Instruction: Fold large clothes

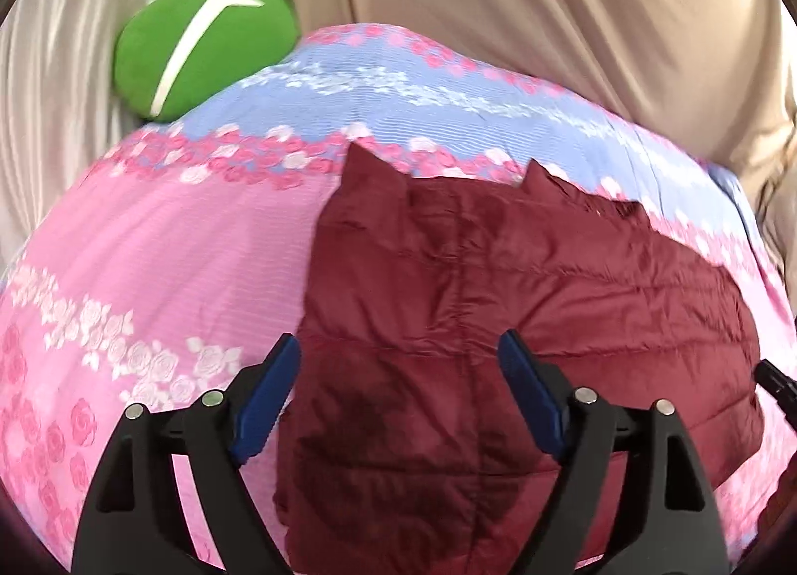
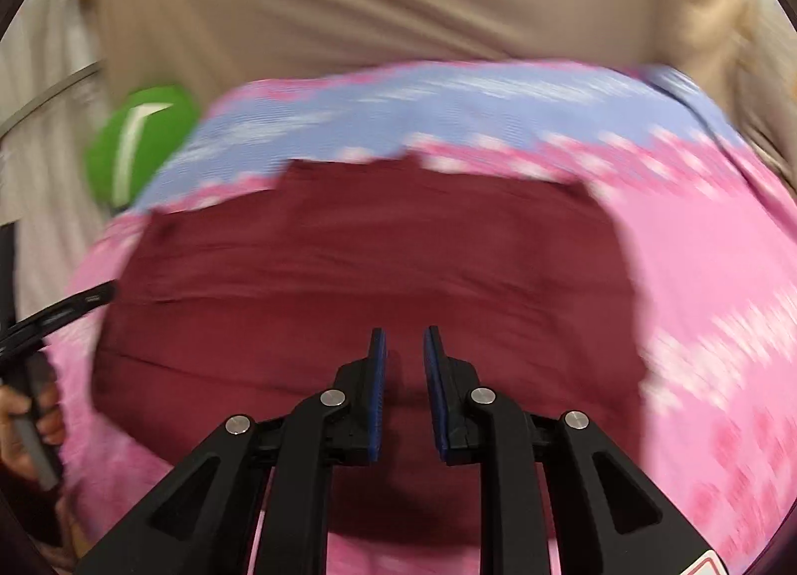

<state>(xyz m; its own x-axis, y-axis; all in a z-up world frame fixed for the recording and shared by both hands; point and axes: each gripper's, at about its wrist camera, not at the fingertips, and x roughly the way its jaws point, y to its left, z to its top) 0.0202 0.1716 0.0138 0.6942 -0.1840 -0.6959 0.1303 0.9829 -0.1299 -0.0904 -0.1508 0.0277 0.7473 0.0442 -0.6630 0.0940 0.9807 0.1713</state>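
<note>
Jacket, maroon quilted (image 1: 498, 326), lies folded on a pink and blue rose-print bedspread (image 1: 149, 236). Left gripper (image 1: 398, 365) hovers above it, blue pads spread wide, holding nothing. Right gripper (image 2: 404, 351), view motion-blurred, hangs over the jacket's middle with fingers nearly together, a narrow gap showing, nothing between. Green cushion (image 1: 204, 44) rests at the bedspread's far left edge against beige curtain (image 1: 548, 12).

Right gripper (image 2: 402, 351) hovers over the maroon quilted jacket (image 2: 358, 276), jaws nearly closed with a narrow gap, nothing between them. Jacket lies on the pink-and-blue floral bedspread (image 2: 697, 276); green cushion (image 2: 139, 141) far left.
</note>
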